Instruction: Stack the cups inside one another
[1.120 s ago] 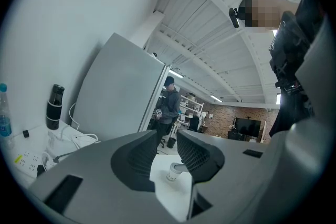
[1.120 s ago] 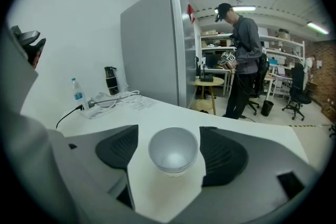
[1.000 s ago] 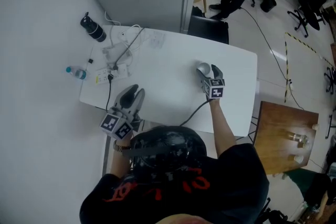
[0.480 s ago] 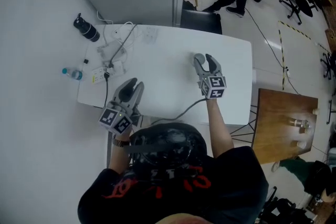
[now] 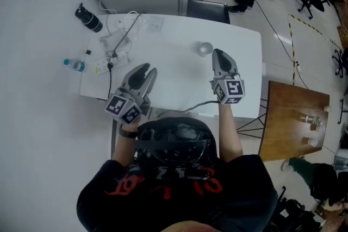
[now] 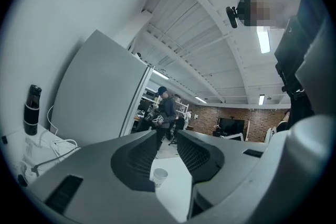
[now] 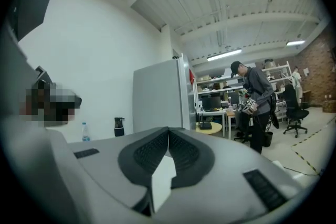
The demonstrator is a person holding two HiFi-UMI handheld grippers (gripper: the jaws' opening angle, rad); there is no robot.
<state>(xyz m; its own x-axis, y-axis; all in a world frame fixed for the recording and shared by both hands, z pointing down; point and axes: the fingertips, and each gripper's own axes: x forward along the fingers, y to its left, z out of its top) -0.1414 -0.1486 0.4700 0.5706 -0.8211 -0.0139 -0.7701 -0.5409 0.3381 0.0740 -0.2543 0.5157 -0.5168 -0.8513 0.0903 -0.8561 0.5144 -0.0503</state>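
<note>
**Plainly, neither claw is holding the cup**

The head view is showing the cup (image 5: 205, 49) standing upright on the white desk (image 5: 179, 89), toward the far edge and right of the middle, with nothing touching it. The right gripper (image 5: 218, 53) is hanging just beside the cup, on its right. The left gripper (image 5: 148, 69) is hovering toward the near edge, well apart from the cup. A black bottle (image 5: 88, 18) and loose cables (image 5: 120, 46) are sitting by the far left corner, and a water bottle (image 5: 73, 64) is showing by the left edge.

The left gripper view is looking along released jaws: the left gripper (image 6: 167, 136) is standing open, and the cup (image 6: 160, 176) is showing small and far off in the gap, touched by neither pad. Only here is the black bottle (image 6: 32, 110) rising tall at the left.

The right gripper view is showing the right gripper (image 7: 168, 134) clenched, its jaws having just been closing, pads meeting with nothing between them. This view is leaving the cup out, but it alone is giving both bottles upright, black bottle (image 7: 119, 126) and water bottle (image 7: 84, 131), plus a person (image 7: 254, 102) standing beyond.
</note>
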